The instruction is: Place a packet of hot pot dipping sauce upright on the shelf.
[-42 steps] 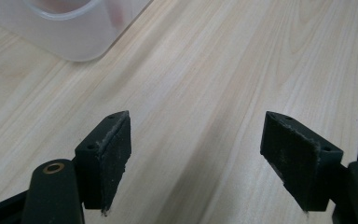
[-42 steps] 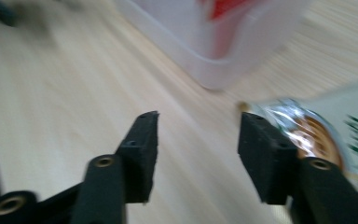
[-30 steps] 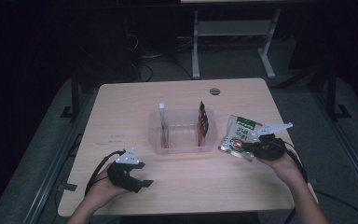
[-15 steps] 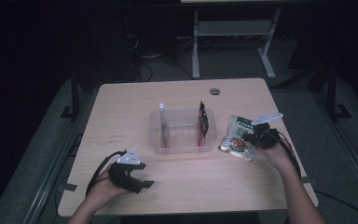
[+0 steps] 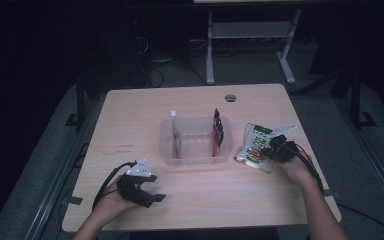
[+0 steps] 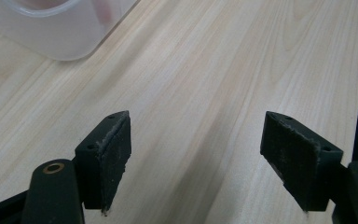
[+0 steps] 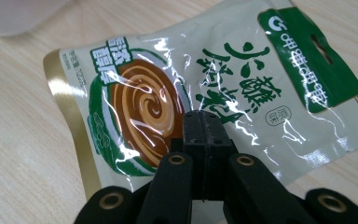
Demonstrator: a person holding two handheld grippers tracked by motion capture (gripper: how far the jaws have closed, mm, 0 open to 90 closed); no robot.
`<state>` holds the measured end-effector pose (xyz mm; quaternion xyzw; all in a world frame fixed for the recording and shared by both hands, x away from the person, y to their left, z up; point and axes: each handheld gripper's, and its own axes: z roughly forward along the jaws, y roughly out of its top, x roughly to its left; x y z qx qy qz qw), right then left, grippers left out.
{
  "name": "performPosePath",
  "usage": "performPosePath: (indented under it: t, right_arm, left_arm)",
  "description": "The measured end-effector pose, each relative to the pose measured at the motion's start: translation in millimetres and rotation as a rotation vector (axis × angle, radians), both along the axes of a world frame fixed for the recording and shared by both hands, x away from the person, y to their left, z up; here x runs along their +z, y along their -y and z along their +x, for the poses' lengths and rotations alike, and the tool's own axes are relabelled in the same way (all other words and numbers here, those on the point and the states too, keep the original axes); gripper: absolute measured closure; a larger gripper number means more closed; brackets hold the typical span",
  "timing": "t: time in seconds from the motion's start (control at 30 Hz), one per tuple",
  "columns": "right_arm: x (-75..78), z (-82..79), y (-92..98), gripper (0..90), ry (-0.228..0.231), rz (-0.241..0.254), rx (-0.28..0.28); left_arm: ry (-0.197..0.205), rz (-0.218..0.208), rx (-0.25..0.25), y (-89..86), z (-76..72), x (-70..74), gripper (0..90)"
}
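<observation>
A green and white snack packet (image 5: 256,148) with a brown swirl picture lies flat on the wooden table (image 5: 130,120), right of a clear plastic bin (image 5: 195,161). My right gripper (image 5: 271,150) hovers low over the packet's near half. In the right gripper view its jaws (image 7: 204,116) are shut, pad against pad, with the packet (image 7: 205,70) just beyond the tips; I cannot tell whether they touch it. My left gripper (image 5: 147,192) rests at the front left of the table, open with nothing between its pads (image 6: 198,154).
The bin holds an upright dark red packet (image 5: 217,129) at its right end and a thin white-capped tube (image 5: 175,135) at its left end. One bin corner (image 6: 60,28) is in the left gripper view. A round cable hole (image 5: 230,97) sits near the far edge.
My right gripper has moved a little left and down, further over the snack packet. The left gripper has stayed where it was.
</observation>
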<state>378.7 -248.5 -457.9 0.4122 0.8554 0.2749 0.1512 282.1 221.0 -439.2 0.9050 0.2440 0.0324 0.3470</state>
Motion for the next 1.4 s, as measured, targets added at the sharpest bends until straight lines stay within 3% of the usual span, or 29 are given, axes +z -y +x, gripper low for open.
performPosePath:
  t: [0.2, 1.07, 1.33, 1.4]
  right_arm:
    - [-0.6, -1.9, -2.1, 90.0, -0.008, -0.033, 0.03]
    - [4.9, -30.0, -27.2, 90.0, -0.111, -0.028, 0.218]
    - [6.8, -40.2, -39.4, 90.0, -0.119, -0.043, 0.285]
    - [9.2, -37.5, -36.3, 90.0, -0.11, -0.023, 0.268]
  left_arm:
    - [0.001, -0.004, 0.0, 0.3, -0.6, -0.3, 24.2]
    - [-0.001, -0.004, -0.002, 0.4, -0.3, -0.8, 24.3]
    - [0.0, -0.005, -0.005, 0.1, 0.0, -0.8, 24.3]
    - [0.002, 0.003, -0.012, -0.7, 0.3, -0.2, 24.3]
